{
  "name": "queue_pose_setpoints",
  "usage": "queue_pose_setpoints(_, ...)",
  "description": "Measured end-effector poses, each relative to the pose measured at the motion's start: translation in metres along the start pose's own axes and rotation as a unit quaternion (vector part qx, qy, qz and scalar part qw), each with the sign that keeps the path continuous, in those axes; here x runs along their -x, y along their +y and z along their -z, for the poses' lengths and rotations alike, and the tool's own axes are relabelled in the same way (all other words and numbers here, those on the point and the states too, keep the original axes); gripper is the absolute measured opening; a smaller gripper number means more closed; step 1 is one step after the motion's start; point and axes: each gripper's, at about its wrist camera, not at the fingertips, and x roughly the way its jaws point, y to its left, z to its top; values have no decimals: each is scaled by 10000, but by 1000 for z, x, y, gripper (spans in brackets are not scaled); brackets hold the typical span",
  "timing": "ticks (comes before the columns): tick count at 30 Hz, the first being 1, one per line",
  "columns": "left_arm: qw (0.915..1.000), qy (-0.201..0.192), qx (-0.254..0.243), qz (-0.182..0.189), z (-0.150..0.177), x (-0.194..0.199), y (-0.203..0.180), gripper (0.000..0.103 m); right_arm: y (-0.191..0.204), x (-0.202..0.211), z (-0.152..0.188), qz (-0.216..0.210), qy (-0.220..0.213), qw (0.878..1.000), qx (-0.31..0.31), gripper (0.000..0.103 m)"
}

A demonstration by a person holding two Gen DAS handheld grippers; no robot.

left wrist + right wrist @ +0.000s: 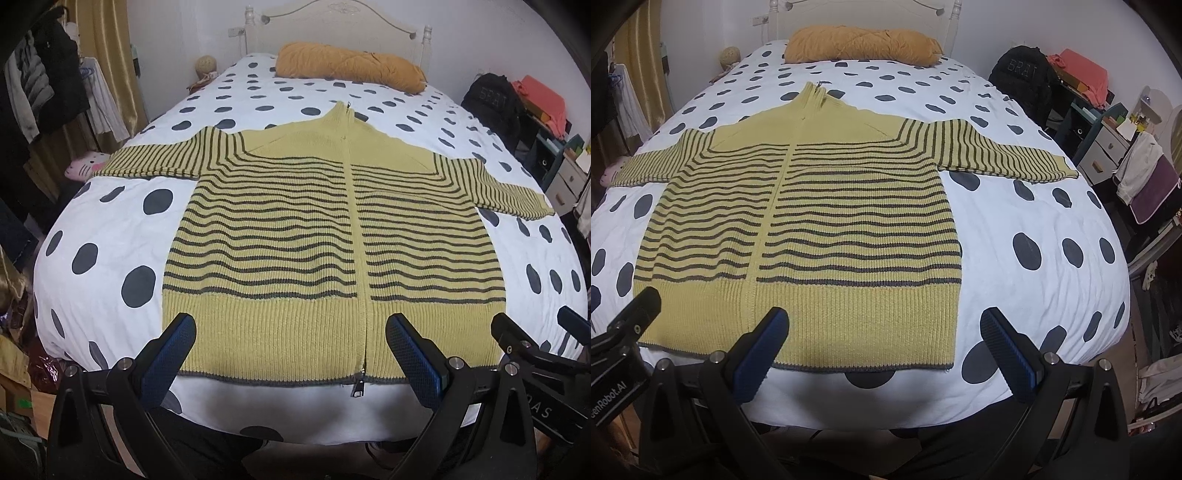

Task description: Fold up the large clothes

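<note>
left wrist: striped cardigan (295, 229) flat on the bed (110, 229), zipped, sleeves spread; left hand-held gripper (291, 345) wide, empty over hem | right wrist: right hand-held gripper (886, 341) wide, empty | advice: pinch sleeve cuff, fold inward, keep body flat.

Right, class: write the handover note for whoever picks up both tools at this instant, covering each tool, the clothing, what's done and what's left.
Left tool: open, empty, above the hem near the zip.
Right tool: open, empty, above the hem's right part.
Striped yellow cardigan: flat on the spotted bed, zipped, collar towards the pillow, both sleeves spread out sideways.
Done: laid out flat; no fold visible.
Left: all folding, probably sleeves in first, then the body.
</note>
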Motion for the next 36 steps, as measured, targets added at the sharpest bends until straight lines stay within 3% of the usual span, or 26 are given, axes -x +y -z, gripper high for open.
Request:
queue_pose_setpoints(13,9996,-101,-151,198,4,5,-5,103,0,1,-1,33,-3,10000,-39,103)
queue_pose_setpoints(17,9993,85,-36,356,4,0,-3,103,-2,2,2,18,-13,10000,-64,103)
queue_pose_setpoints(24,9993,166,-194,269,7,-5,-6,102,-2,1,2,7,-16,10000,-62,103)
queue_pose_setpoints(36,9992,252,-50,312,-5,-11,3,102,7,-5,-4,-57,63,10000,2,103)
